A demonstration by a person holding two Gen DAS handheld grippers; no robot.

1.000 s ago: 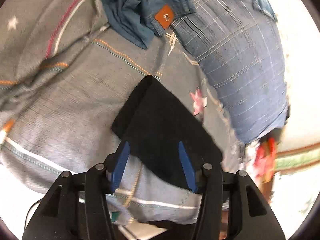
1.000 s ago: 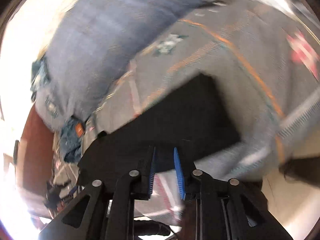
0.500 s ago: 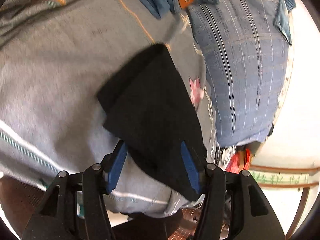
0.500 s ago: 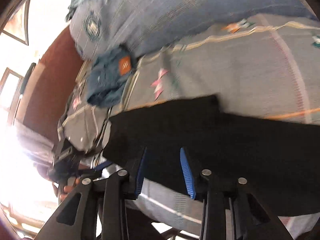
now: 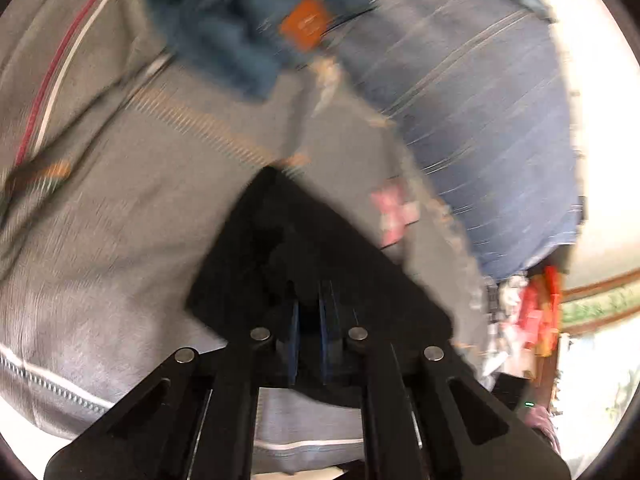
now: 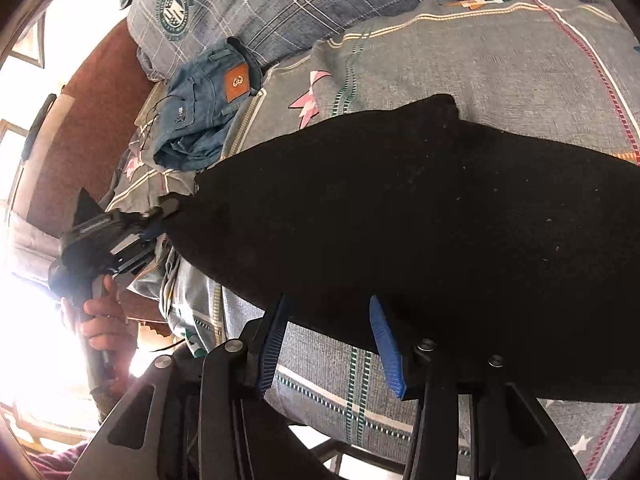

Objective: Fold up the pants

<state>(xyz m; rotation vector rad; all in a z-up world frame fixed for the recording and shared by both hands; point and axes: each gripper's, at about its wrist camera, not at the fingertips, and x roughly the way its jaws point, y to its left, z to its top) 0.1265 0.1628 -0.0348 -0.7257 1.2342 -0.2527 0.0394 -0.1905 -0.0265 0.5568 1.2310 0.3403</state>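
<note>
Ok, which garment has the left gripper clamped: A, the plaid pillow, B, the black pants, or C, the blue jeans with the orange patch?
B: the left gripper has just snapped shut on an edge of the black pants; the blue jeans lie apart, untouched.

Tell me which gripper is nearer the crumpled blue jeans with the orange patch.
Left. The left gripper, shut on the black pants, sits just below the jeans; the right gripper is farther back.

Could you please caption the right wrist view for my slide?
Open right gripper poised at the black pants' near edge; left gripper pinches their far end.
</note>
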